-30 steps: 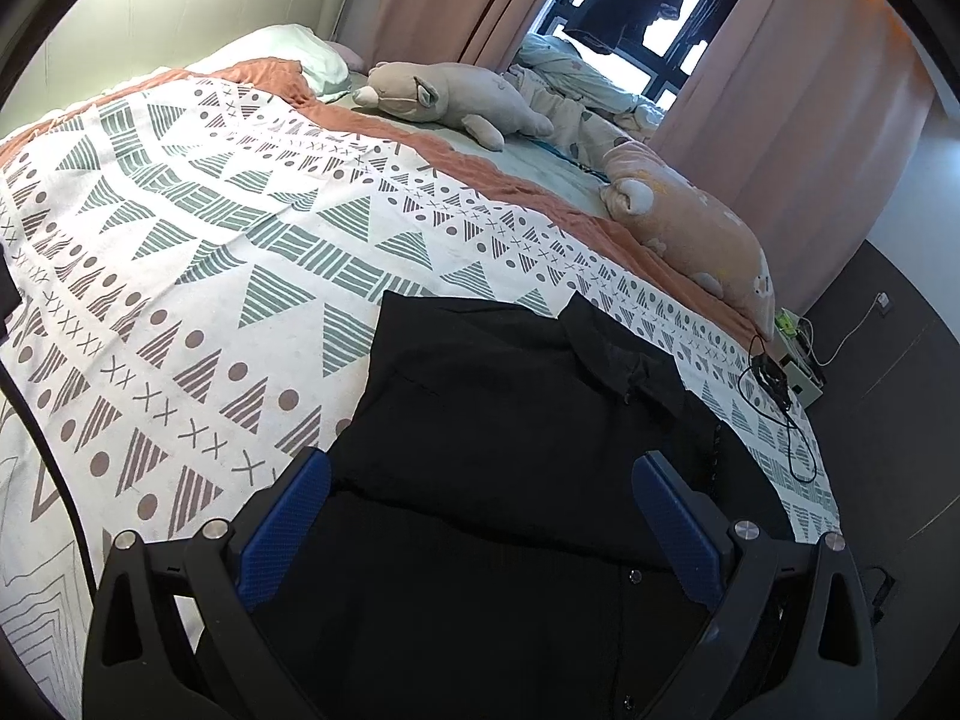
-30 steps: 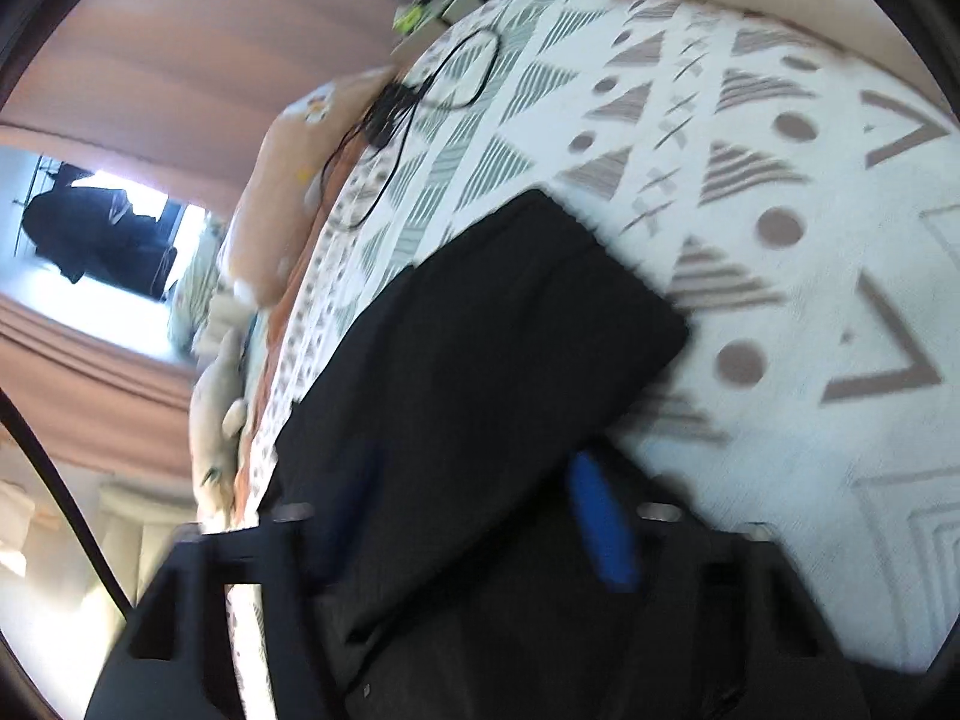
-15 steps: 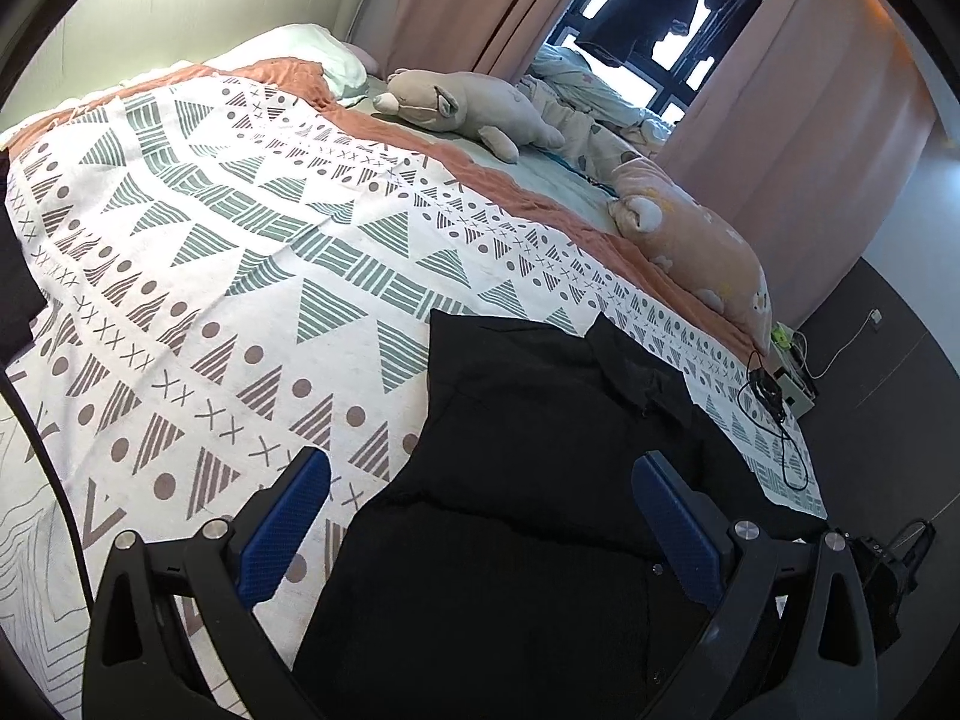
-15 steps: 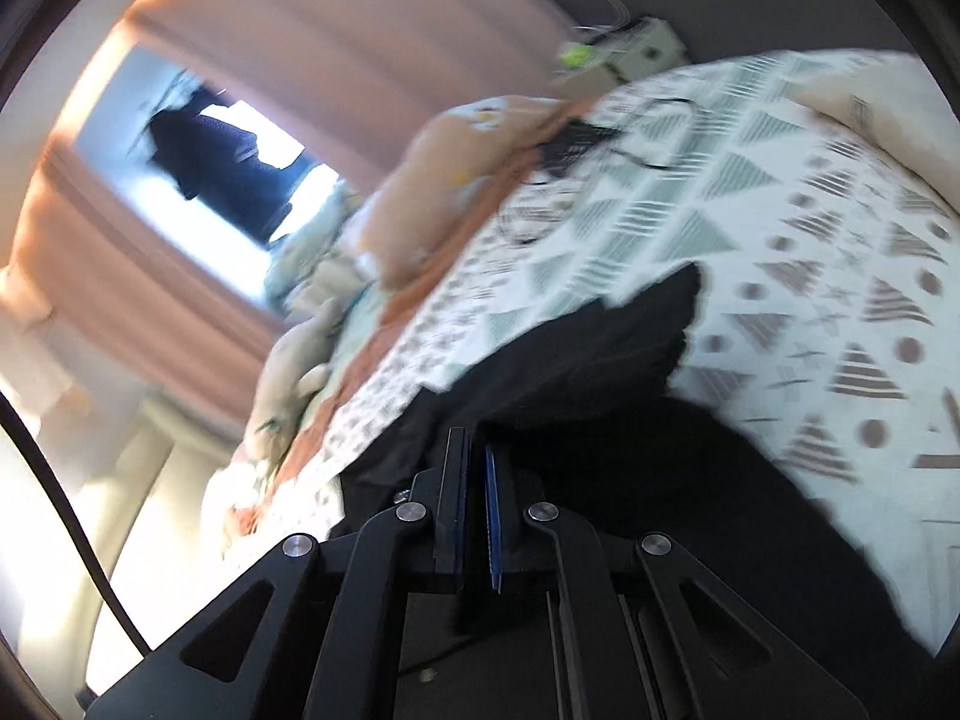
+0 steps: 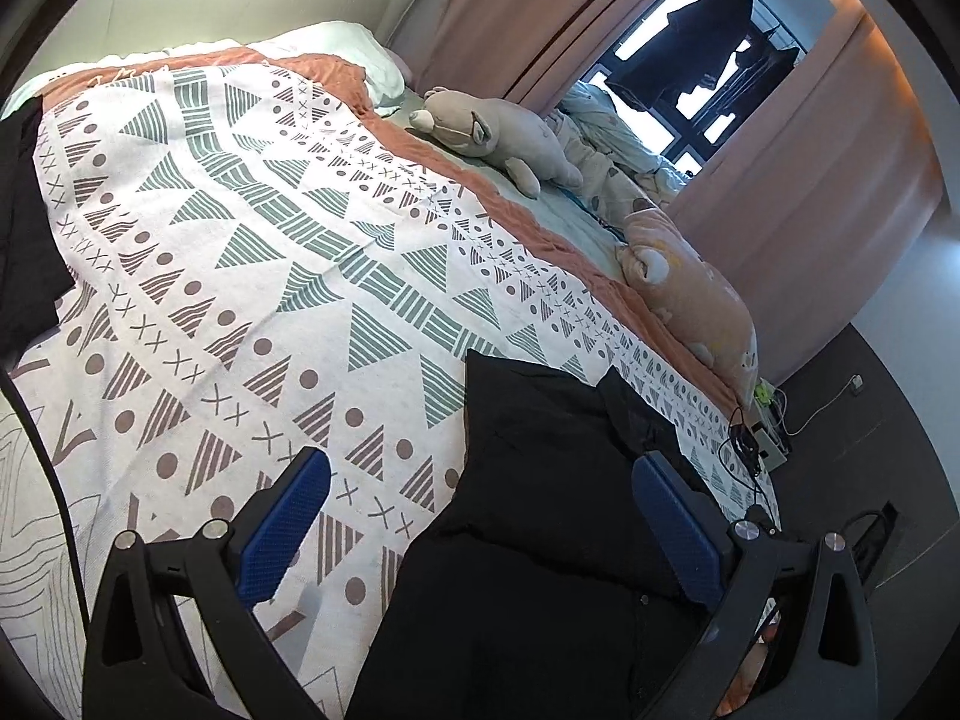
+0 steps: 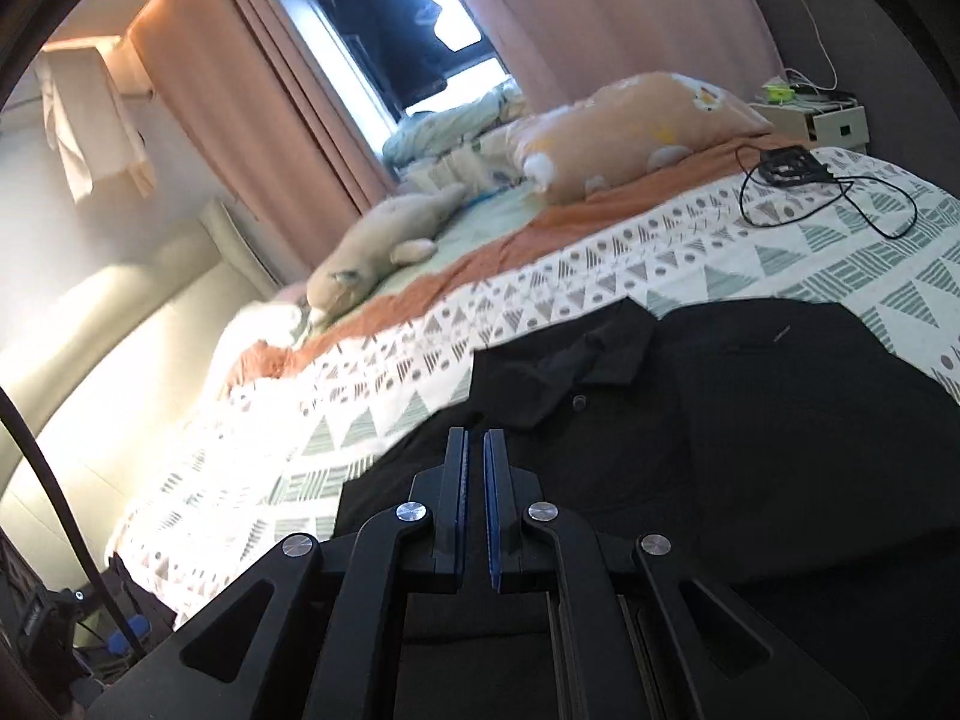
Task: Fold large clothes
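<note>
The left gripper (image 5: pixel 480 531) has swung off to the side, fingers spread wide, now half over the patterned bedspread (image 5: pixel 252 276). The right gripper (image 6: pixel 474 504) has closed up since a second ago, nearly pressed together; whether it pinches cloth, I can't tell. The black shirt (image 6: pixel 750 432) lies flat near the bed's edge, collar (image 6: pixel 576 360) showing. Looks like a fold is starting.

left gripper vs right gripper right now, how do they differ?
Left gripper is wide open, holding nothing, one pad over the patterned bedspread. Right gripper has its pads almost together, a thin gap showing; both sit over the black shirt. Both have blue pads on black frames.
</note>
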{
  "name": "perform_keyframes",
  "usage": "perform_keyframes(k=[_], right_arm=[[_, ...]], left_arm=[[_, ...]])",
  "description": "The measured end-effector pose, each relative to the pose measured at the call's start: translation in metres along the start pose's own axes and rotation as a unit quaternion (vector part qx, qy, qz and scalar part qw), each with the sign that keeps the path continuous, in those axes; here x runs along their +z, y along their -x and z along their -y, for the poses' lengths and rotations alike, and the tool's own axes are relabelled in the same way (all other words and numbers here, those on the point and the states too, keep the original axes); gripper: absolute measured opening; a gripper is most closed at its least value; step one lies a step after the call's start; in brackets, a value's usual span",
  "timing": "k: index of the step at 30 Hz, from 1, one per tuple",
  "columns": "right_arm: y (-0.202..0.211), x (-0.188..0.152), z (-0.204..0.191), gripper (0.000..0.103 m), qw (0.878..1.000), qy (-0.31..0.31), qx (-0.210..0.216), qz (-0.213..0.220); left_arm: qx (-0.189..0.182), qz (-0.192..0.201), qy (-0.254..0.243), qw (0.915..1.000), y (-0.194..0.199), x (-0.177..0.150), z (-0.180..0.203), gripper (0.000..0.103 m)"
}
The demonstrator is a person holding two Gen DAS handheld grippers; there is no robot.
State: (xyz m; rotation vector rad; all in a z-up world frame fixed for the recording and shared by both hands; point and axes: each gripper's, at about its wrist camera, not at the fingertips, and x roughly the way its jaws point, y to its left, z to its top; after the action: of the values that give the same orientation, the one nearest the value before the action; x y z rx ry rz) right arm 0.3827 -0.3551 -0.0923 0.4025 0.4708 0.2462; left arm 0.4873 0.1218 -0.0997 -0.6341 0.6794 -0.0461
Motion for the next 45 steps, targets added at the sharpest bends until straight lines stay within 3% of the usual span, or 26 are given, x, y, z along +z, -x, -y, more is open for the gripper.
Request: perform_keyframes(k=[6, 8, 9, 10, 14, 20, 21, 23, 25, 28, 37, 38, 39, 40, 43, 45], right_arm=[[-0.007, 0.004, 0.045, 0.007, 0.996, -0.077, -0.017, -0.048], [0.006, 0.009, 0.062, 0.04, 0.994, -0.094, -0.026, -0.042], [0.014, 0.011, 0.064, 0.08, 0.994, -0.1, -0.024, -0.037], [0.026, 0.013, 0.07, 0.093, 0.994, -0.108, -0.019, -0.027], [0.063, 0.014, 0.105, 0.093, 0.989, -0.14, -0.037, -0.005], [0.112, 0.004, 0.17, 0.093, 0.974, -0.197, -0.107, 0.019], [0.119, 0.002, 0.181, 0.092, 0.971, -0.206, -0.12, 0.019], [0.124, -0.001, 0.192, 0.079, 0.967, -0.22, -0.13, 0.015], [0.124, -0.004, 0.204, 0.068, 0.962, -0.243, -0.123, 0.001], [0.119, -0.005, 0.211, 0.061, 0.959, -0.254, -0.121, -0.017], [0.078, -0.005, 0.229, 0.059, 0.95, -0.264, -0.153, -0.069], [0.074, -0.005, 0.229, 0.055, 0.951, -0.259, -0.156, -0.07], [0.072, -0.004, 0.225, 0.04, 0.952, -0.247, -0.162, -0.074], [0.066, 0.0, 0.23, 0.033, 0.953, -0.241, -0.168, -0.077], [0.062, 0.006, 0.23, 0.023, 0.955, -0.22, -0.186, -0.076], [0.064, 0.008, 0.228, 0.021, 0.957, -0.21, -0.189, -0.069]], left_arm=[[-0.005, 0.001, -0.002, 1.0, 0.001, 0.0, 0.002, 0.103], [-0.006, -0.001, -0.003, 1.0, -0.001, 0.0, 0.005, 0.103], [-0.007, -0.001, -0.003, 1.0, -0.001, -0.001, 0.007, 0.103], [-0.009, -0.001, -0.002, 1.0, -0.002, -0.002, 0.009, 0.103], [-0.011, -0.003, -0.012, 0.9999, -0.005, -0.007, 0.021, 0.103], [-0.007, -0.005, -0.025, 0.9996, -0.011, -0.014, 0.037, 0.103], [-0.006, -0.006, -0.027, 0.9996, -0.012, -0.015, 0.04, 0.103], [-0.003, -0.007, -0.034, 0.9994, -0.015, -0.018, 0.045, 0.103], [0.003, -0.009, -0.044, 0.999, -0.019, -0.021, 0.05, 0.103], [0.01, -0.013, -0.053, 0.9984, -0.023, -0.024, 0.055, 0.103], [0.018, -0.02, -0.058, 0.9979, -0.031, -0.028, 0.058, 0.103], [0.017, -0.02, -0.059, 0.9979, -0.031, -0.028, 0.058, 0.103], [0.016, -0.02, -0.059, 0.9979, -0.031, -0.029, 0.059, 0.103], [0.015, -0.021, -0.059, 0.9979, -0.031, -0.029, 0.059, 0.103], [0.012, -0.021, -0.058, 0.998, -0.031, -0.029, 0.059, 0.103], [0.008, -0.019, -0.055, 0.9983, -0.029, -0.028, 0.058, 0.103]])
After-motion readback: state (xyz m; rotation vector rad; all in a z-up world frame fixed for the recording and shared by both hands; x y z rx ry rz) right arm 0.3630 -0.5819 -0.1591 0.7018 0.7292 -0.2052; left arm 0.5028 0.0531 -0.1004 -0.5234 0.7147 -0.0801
